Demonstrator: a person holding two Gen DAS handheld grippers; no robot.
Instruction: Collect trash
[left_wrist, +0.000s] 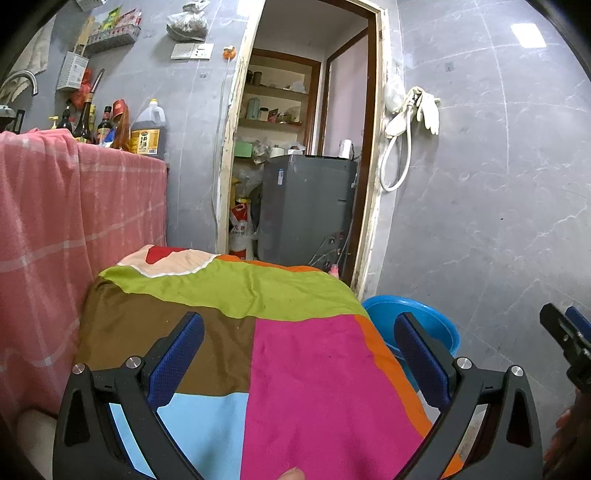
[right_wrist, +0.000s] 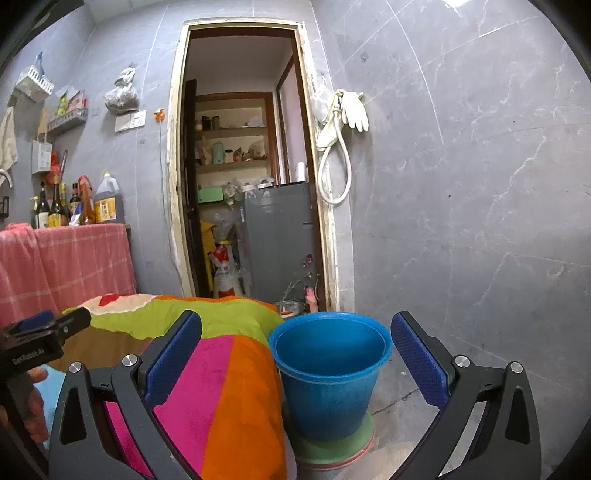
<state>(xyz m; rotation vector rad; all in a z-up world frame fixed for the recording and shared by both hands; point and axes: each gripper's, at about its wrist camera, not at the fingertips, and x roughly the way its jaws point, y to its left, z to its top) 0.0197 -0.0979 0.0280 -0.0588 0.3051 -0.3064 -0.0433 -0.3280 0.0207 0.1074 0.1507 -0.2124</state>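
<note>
Left gripper (left_wrist: 299, 328) and right gripper (right_wrist: 295, 328) were both spread wide, holding nothing — blue bucket (right_wrist: 328, 373) sat beside the patchwork cloth (right_wrist: 221, 387).

The multicoloured patchwork cloth (left_wrist: 295, 350) hides the blue plastic bucket's (left_wrist: 424, 325) left side at lower right; small shelf jars (left_wrist: 258, 109) are unreadable.

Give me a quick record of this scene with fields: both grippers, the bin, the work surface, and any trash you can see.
left gripper: jaws open, holding nothing, over the multicoloured cloth
right gripper: jaws open, holding nothing
blue bucket: upright on the floor beside the cloth-covered surface, nothing visible inside
trash: none seen on the cloth
background: open doorway, pink checked cloth at left
</note>
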